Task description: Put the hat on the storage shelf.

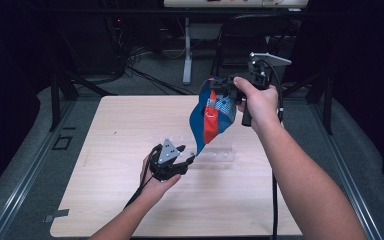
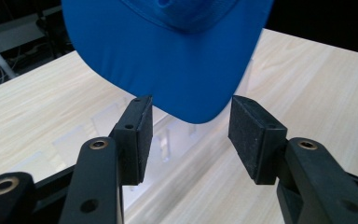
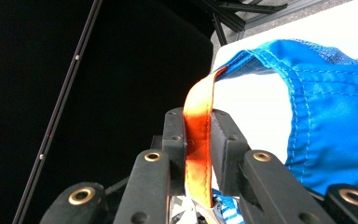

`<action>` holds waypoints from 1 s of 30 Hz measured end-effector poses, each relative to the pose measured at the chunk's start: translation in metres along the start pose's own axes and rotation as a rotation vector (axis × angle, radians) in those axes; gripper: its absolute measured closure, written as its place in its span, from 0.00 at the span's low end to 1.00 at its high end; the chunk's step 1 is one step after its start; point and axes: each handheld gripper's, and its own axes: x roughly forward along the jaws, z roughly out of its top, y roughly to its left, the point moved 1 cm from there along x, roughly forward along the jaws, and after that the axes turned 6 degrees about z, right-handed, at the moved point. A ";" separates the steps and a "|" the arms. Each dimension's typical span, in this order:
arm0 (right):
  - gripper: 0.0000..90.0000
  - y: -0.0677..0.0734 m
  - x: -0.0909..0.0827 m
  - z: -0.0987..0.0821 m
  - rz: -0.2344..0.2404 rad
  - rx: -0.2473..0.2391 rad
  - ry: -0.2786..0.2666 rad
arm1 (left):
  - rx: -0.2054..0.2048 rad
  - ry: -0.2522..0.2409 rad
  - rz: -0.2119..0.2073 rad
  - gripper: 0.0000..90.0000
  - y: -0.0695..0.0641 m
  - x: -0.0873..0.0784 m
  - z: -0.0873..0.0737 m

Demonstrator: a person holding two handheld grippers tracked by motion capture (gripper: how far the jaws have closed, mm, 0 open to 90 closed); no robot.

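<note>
A blue cap [image 1: 212, 117] with a red panel hangs in the air over the far right part of the table. My right gripper [image 1: 225, 82] holds it from above, shut on the cap's orange strap [image 3: 200, 98], which runs up between the jaws of the right gripper [image 3: 197, 114]. The blue cap fabric [image 3: 326, 121] hangs off to the right of the strap. My left gripper [image 1: 188, 152] is lower, just under the cap's brim [image 2: 177, 56]. The left gripper [image 2: 190, 135] stands open, the brim's tip just beyond its pads and untouched.
A clear plastic stand [image 1: 219, 156] lies on the light wooden table [image 1: 115, 150] beneath the cap, also seen as the clear stand [image 2: 107, 121]. Beyond the table's far edge are a white desk leg [image 1: 187, 55], cables and dark frames.
</note>
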 end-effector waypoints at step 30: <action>0.86 0.004 0.007 -0.003 0.023 -0.013 0.007 | 0.051 -0.048 0.022 0.61 -0.018 0.002 0.027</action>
